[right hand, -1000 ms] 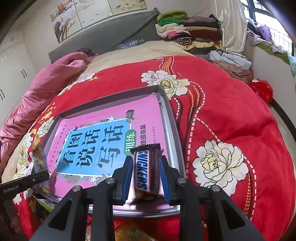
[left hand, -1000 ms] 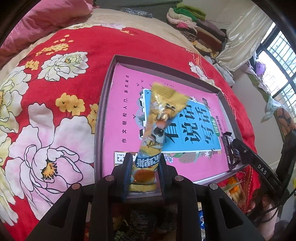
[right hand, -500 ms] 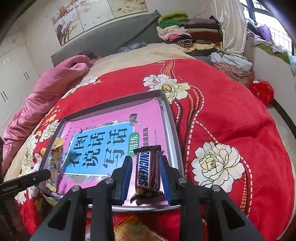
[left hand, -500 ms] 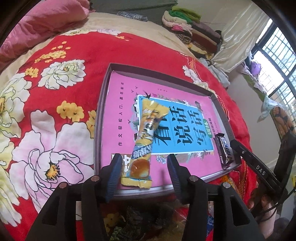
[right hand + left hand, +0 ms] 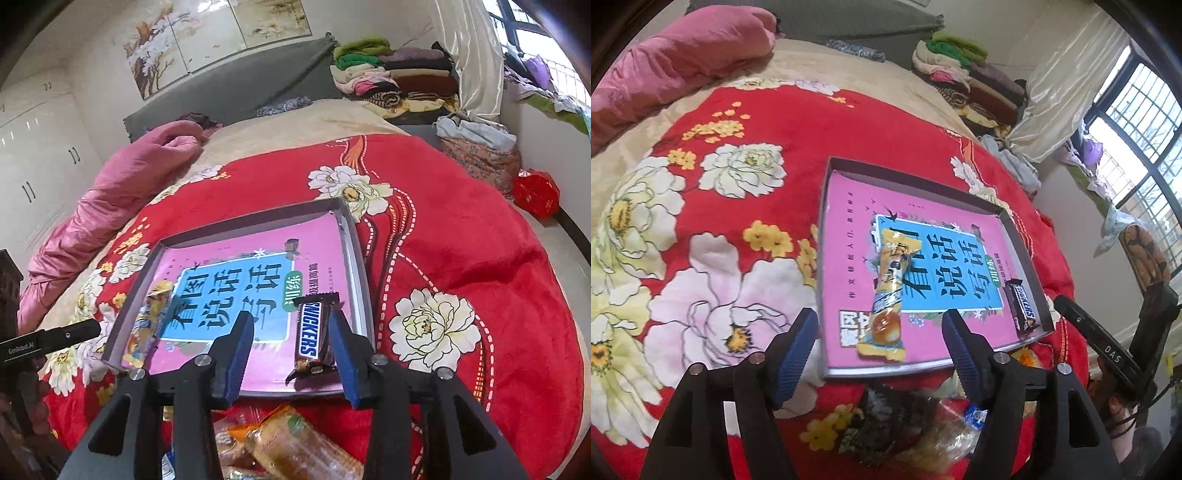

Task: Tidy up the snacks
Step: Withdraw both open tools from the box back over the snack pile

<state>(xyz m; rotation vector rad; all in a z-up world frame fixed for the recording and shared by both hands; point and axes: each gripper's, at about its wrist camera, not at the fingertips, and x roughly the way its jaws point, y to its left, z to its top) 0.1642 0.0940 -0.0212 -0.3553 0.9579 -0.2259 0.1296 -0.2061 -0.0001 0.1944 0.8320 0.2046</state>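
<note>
Bright daylight from the window — soft shadows, sharp centre, heavy fisheye bending at dark edges.

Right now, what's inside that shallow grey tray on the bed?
A pink book lines the tray; on the book lie a yellow snack packet and a Snickers bar. Whatever lies beneath the book is hidden.

The chocolate bar read "SNICKERS" in white-backed blue letters. The pink book in the tray carried large Chinese characters on its blue panel, "看图说话写话", with "训练" on a green tag. The right gripper's side read "DAS"; the left gripper's side read "GenRobot.AI".
</note>
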